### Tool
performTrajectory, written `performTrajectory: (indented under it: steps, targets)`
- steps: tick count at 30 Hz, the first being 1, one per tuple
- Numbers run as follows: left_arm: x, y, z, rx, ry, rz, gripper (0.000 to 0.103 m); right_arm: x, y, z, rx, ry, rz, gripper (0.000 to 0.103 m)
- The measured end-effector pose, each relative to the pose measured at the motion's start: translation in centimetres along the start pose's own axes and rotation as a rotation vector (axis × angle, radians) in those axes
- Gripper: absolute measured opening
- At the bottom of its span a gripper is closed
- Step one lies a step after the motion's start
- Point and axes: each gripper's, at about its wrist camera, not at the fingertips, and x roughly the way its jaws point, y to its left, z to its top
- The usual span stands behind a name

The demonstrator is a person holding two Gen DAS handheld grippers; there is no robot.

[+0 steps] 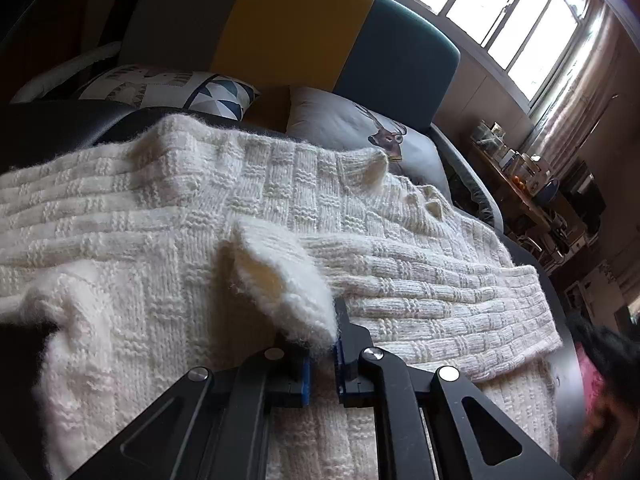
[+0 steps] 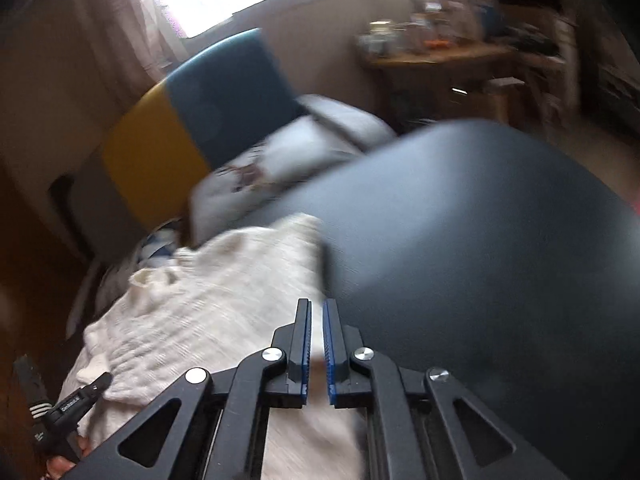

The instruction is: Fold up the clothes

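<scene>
Left wrist view: a cream knitted sweater with a basket-weave pattern lies spread across a dark tabletop, filling most of the frame. One sleeve runs out toward the right, lying over the body of the garment. The left tool is clamped on a fuzzy cuff — the wool bunches up between its blue pads and stands above the rest of the knit. Behind the tabletop are a patterned pillow, a grey pillow with a deer print, and a headboard in yellow and teal panels. A bright window sits at upper right, with a cluttered wooden side table below it.

Right wrist view: blurred by motion. The right tool hangs above the near edge of the sweater where it meets bare tabletop. Its jaws are nearly together with a narrow gap, and no cloth is caught between them. At lower left, the other tool's black body appears beside the garment's edge.
</scene>
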Motion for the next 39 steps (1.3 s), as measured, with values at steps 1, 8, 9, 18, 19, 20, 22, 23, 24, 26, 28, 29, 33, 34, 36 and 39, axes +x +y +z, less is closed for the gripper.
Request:
performTrajectory:
  steps: [1,8,9,18,19,20,22,23,24,26,28,29,33,34,36,39]
  targets:
    - [0.0,0.1,0.0,-0.002,0.0,-0.001,0.011,1.2,0.9,0.8,-0.044,0.014,0.012,0.006]
    - [0.2,0.4,-0.3,-0.009,-0.004,-0.01,0.012,8.9,2.7,3.1,-0.219,0.142,-0.096,0.0]
    - [0.2,0.3,-0.3,-0.006,-0.005,-0.009,0.012,9.5,2.2,3.3,-0.208,0.141,-0.12,0.0]
    - [0.3,0.4,-0.3,-0.013,-0.006,-0.012,0.012,2.5,-0.8,2.3,-0.064,0.025,-0.021,0.003]
    - [0.3,0.4,-0.3,-0.013,-0.006,-0.012,0.012,1.6,-0.6,1.6,-0.087,0.037,-0.002,0.003]
    - [0.2,0.4,-0.3,-0.013,-0.006,-0.012,0.012,1.2,-0.3,0.9,-0.108,0.06,0.006,0.003]
    - [0.2,0.4,-0.3,-0.014,-0.006,-0.013,0.012,1.3,-0.4,0.0,-0.122,0.1,-0.016,0.003]
    - [0.2,0.4,-0.3,-0.015,-0.006,-0.013,0.012,1.4,-0.8,-0.4,-0.116,0.115,-0.026,0.003]
    - [0.2,0.5,-0.3,-0.016,-0.006,-0.014,0.012,1.8,-1.5,-0.9,-0.103,0.131,-0.047,0.003]
    - [0.2,0.5,-0.3,-0.018,-0.005,-0.016,0.013,2.7,-3.0,-1.8,-0.07,0.153,-0.092,0.01]
    - [0.3,0.5,-0.3,-0.02,-0.004,-0.018,0.013,2.7,-4.5,-2.1,0.009,0.123,-0.044,0.01]
    - [0.3,0.5,-0.3,-0.02,-0.004,-0.018,0.013,2.6,-4.8,-2.0,0.035,0.117,-0.029,0.01]
    - [0.3,0.5,-0.3,-0.017,-0.004,-0.017,0.013,0.7,-3.4,-1.2,0.025,0.049,-0.039,0.011]
    - [0.3,0.5,-0.3,-0.017,-0.004,-0.017,0.013,0.2,-2.5,-0.9,0.002,0.026,-0.029,0.011]
    - [0.3,0.5,-0.3,-0.018,-0.004,-0.019,0.013,0.3,-0.6,-0.4,-0.056,0.015,-0.017,0.011]
    - [0.3,0.5,-0.3,-0.019,-0.004,-0.019,0.013,2.1,1.9,-0.2,-0.143,0.062,0.001,0.011]
